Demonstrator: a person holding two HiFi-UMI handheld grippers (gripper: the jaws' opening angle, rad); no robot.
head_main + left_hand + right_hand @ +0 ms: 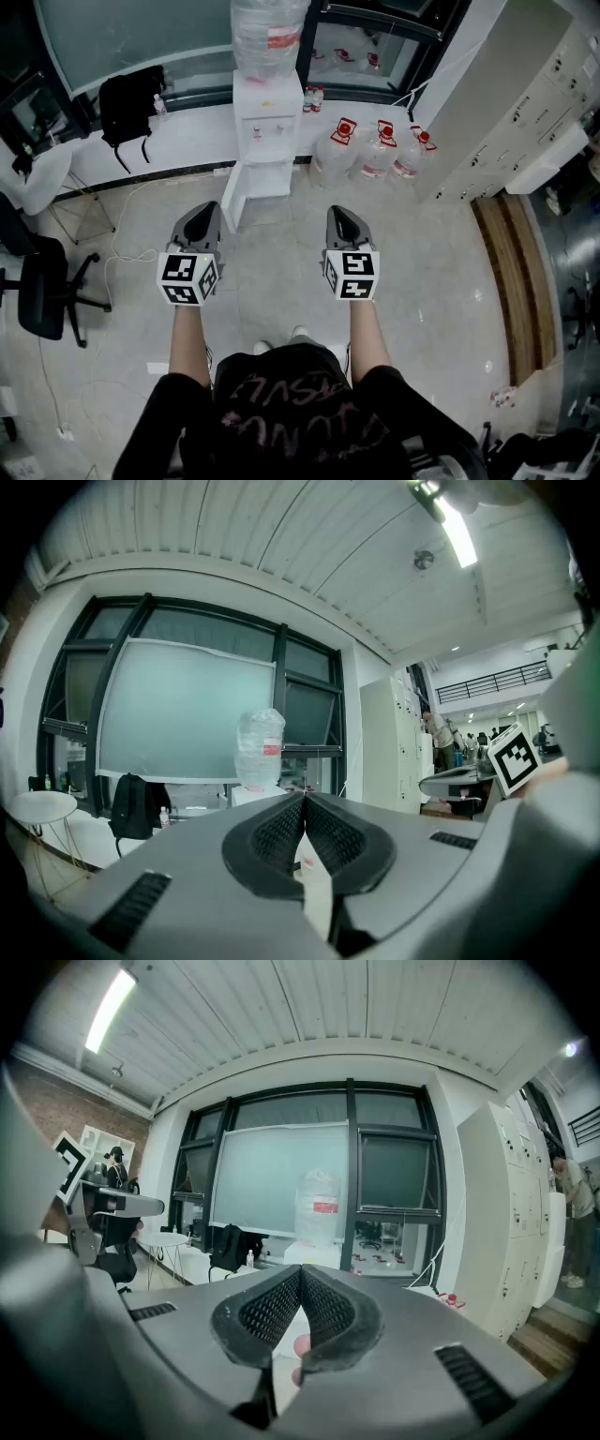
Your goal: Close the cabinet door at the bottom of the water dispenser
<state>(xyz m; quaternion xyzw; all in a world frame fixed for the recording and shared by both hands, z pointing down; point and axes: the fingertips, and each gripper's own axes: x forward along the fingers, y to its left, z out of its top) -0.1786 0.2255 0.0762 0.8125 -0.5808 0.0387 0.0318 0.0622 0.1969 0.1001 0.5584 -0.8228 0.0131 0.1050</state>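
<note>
A white water dispenser (266, 127) with a clear bottle (269, 36) on top stands against the window ledge. Its bottom cabinet door (233, 196) hangs open, swung out to the left. My left gripper (207, 214) and right gripper (339, 217) are held side by side over the floor, well short of the dispenser, both shut with nothing between the jaws. In the left gripper view the bottle (260, 749) shows above the shut jaws. The right gripper view shows the bottle (319, 1208) above its closed tips too.
Three full water jugs (376, 150) stand on the floor right of the dispenser. A black backpack (128, 103) leans on the ledge at left. A black office chair (49, 291) is at the far left, a white locker row (525, 112) at right. Cables (122, 258) trail across the tiles.
</note>
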